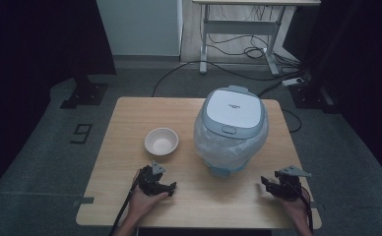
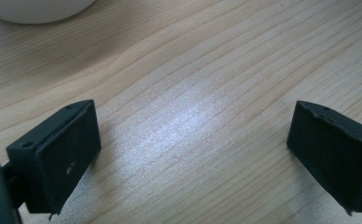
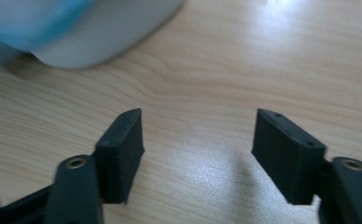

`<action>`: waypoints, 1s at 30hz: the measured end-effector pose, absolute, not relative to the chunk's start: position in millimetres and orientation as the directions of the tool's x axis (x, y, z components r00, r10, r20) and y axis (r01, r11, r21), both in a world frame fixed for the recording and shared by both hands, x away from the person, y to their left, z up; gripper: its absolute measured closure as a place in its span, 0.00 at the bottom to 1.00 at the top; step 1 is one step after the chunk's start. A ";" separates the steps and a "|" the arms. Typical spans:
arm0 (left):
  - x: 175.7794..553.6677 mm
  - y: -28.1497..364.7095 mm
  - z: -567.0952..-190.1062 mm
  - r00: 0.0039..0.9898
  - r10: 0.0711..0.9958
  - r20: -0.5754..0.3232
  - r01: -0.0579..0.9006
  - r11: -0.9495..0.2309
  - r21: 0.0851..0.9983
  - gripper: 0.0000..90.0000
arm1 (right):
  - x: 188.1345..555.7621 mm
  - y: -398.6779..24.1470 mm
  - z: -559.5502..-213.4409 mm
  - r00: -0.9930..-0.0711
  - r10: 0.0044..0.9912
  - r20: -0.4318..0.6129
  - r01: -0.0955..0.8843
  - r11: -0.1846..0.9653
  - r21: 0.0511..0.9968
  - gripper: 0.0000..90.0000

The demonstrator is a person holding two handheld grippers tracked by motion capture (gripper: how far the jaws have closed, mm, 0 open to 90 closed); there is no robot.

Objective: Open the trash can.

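I work at a light wooden table (image 1: pixel 130 196) standing on a grey carpeted floor (image 1: pixel 46 162); the room around me is dim, with dark curtains (image 1: pixel 36 39) closing in on the left and right. Straight ahead a pale wall panel (image 1: pixel 140 24) catches some light; beside it stands a white-framed desk (image 1: pixel 238 29) with black cables (image 1: pixel 238 51) trailing beneath it and across the floor; a power strip (image 1: pixel 293 81) lies near the right curtain.

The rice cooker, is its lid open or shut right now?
Shut. In the high view the rice cooker has its lid lying flat on the body, with no gap showing around the rim.
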State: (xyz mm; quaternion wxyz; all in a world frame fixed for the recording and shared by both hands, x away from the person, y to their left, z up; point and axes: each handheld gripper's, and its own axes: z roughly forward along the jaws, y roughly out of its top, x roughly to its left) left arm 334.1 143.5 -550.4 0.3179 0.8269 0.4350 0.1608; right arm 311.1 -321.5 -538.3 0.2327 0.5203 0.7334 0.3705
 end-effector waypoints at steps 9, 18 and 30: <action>334.5 143.6 -550.4 0.573 0.820 -0.011 0.615 -0.422 0.666 0.02 | 297.7 -330.4 -511.1 -0.398 0.909 0.126 0.532 0.116 0.838 0.65; 334.4 143.6 -550.5 0.573 0.820 -0.011 0.616 -0.421 0.666 0.02 | 292.5 -333.8 -488.0 -0.442 0.883 0.157 0.482 0.086 0.872 0.90; 334.2 143.8 -550.4 0.573 0.819 -0.011 0.615 -0.421 0.666 0.02 | 295.3 -331.5 -454.3 -0.525 0.840 0.136 0.399 0.102 0.911 1.00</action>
